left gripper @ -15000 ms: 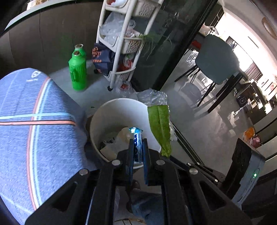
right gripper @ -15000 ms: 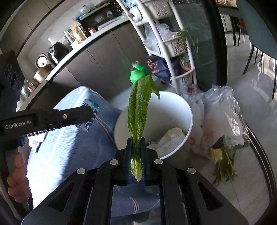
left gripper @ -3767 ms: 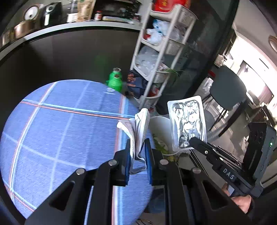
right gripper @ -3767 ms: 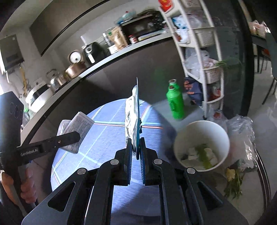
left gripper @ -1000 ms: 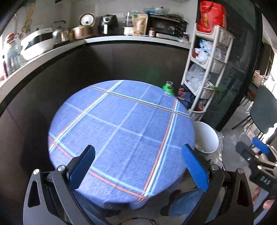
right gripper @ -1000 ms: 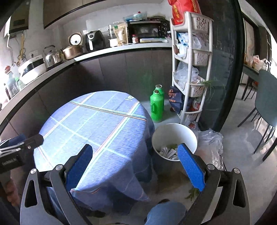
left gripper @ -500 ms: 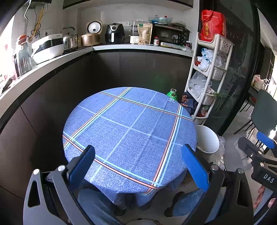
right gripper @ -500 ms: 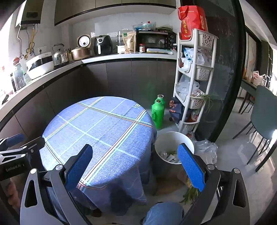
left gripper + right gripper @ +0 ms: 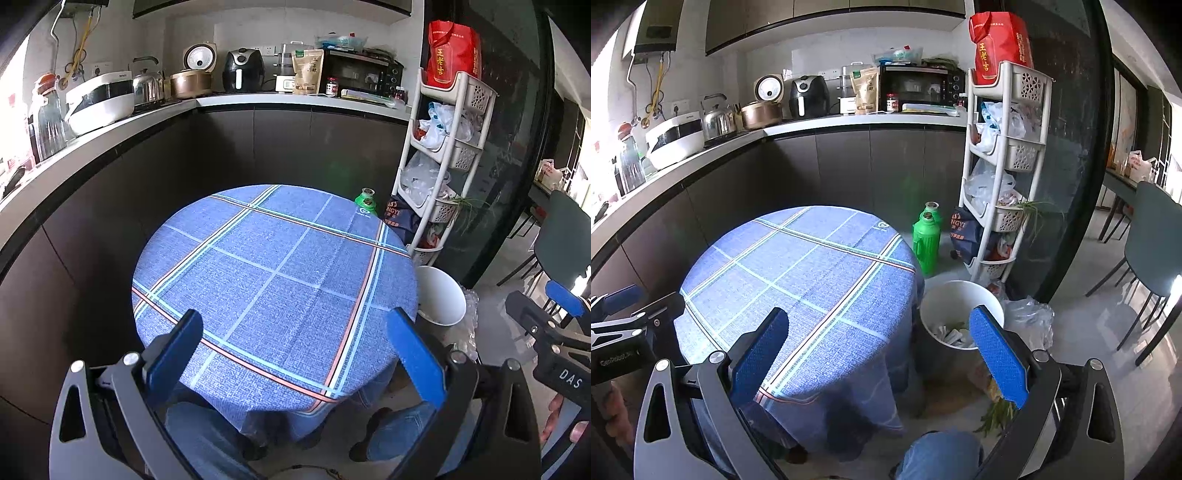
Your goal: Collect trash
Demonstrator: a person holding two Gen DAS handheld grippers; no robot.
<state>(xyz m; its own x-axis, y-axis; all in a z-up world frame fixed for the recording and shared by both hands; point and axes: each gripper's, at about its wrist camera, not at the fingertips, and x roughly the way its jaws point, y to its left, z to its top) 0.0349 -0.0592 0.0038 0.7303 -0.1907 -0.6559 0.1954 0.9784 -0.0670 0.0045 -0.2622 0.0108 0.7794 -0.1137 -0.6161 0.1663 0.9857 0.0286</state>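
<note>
A white trash bin (image 9: 960, 295) stands on the floor right of the round table (image 9: 798, 266), with paper scraps and green leaves (image 9: 951, 334) inside. In the left wrist view the bin (image 9: 441, 299) shows at the table's (image 9: 273, 280) right edge. My left gripper (image 9: 293, 350) is open and empty, held high above the table's near side. My right gripper (image 9: 877, 349) is open and empty, above the table's right edge and the bin. Each gripper shows at the edge of the other's view. The blue checked tablecloth is bare.
A green thermos (image 9: 926, 240) and a white shelf trolley (image 9: 1004, 173) stand behind the bin. Clear plastic bags (image 9: 1030, 325) and green stalks (image 9: 995, 413) lie on the floor by it. A dark counter with appliances (image 9: 236, 74) curves behind. A chair (image 9: 1152, 236) stands at right.
Both grippers have risen and pulled back from the table, so the table and bin look smaller and lower. Both stay open and empty.
</note>
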